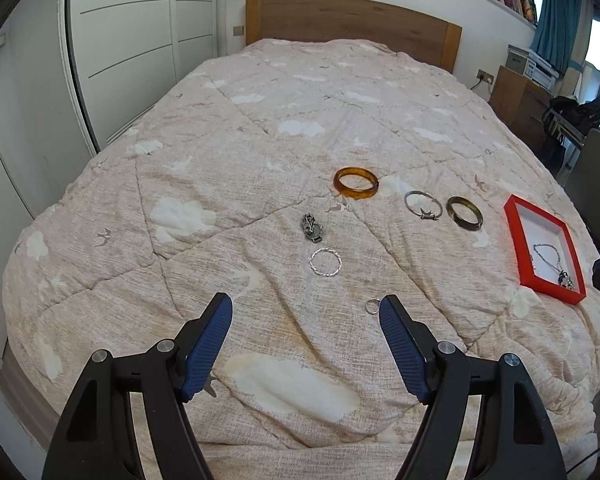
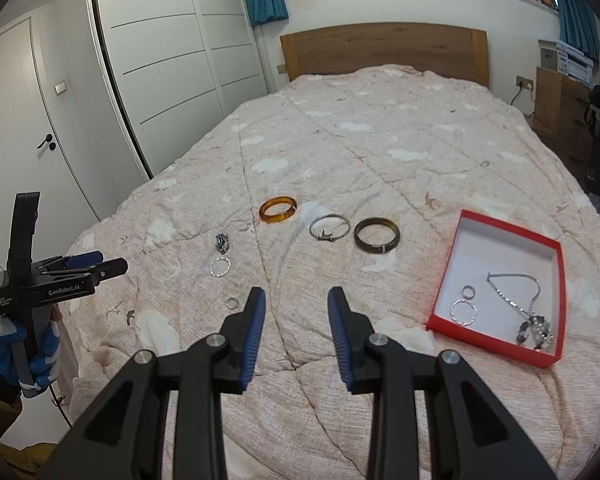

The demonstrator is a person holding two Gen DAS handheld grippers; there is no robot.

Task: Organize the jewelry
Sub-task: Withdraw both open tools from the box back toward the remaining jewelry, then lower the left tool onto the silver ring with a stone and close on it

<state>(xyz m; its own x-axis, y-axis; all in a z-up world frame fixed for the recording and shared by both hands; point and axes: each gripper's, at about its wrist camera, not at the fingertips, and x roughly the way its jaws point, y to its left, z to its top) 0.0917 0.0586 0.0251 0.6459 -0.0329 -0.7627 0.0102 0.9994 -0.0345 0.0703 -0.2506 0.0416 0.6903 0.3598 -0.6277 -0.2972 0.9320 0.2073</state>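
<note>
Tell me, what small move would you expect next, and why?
Probably the left gripper dips toward the small ring beside its fingertip. Both grippers are open and empty, this ring lies nearest on the bed cover, and the red box already holds a necklace and rings.

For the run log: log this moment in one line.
left hand-held gripper open | right hand-held gripper open | red box holds necklace

We see a bed (image 2: 380,152) with cloud-print quilt. On it: amber bangle (image 2: 278,209), silver bangle (image 2: 329,227), dark bangle (image 2: 377,235), crumpled metal piece (image 2: 222,242), twisted silver ring (image 2: 220,267), small ring (image 2: 232,303), red box (image 2: 452,264) at right.
</note>
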